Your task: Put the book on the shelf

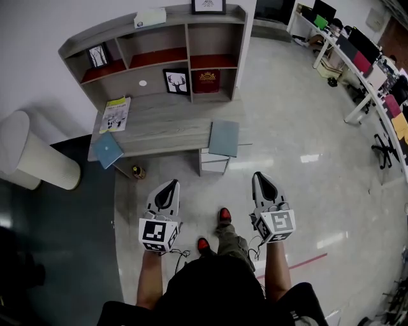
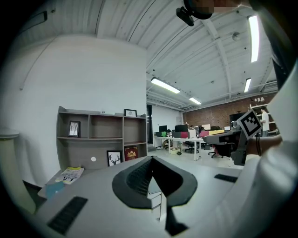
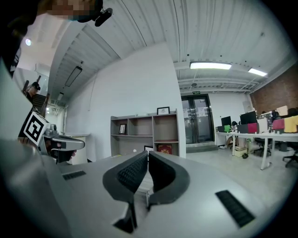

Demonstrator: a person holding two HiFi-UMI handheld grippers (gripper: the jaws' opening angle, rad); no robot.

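Pale polished floor (image 1: 287, 127) stretches between us and a grey desk (image 1: 166, 121) set against the white wall (image 1: 38, 25), with an open shelf unit (image 1: 95, 35) standing on its back half. We hold both claws out in front, well short of the desk: the left gripper (image 1: 171, 184) and the right gripper (image 1: 260, 177) each have their jaws pressed together with nothing between them. We count three books lying flat on the desk: a yellow-and-white book (image 1: 115, 114) at the left, a blue book (image 1: 107, 150) jutting over the left corner, and a grey-blue book (image 1: 224, 138) overhanging the front edge at the right. Which one the task means we cannot tell. Four framed pictures (image 1: 176, 81) stand about the shelf unit, one on top and three in the cubbies, plus one pale box (image 1: 150, 17) on top. Our worry is the overhang: closed jaws arriving at either jutting book would likely push it off onto the floor, so they need spreading first. Sliding a book into a cubby could also topple a frame.
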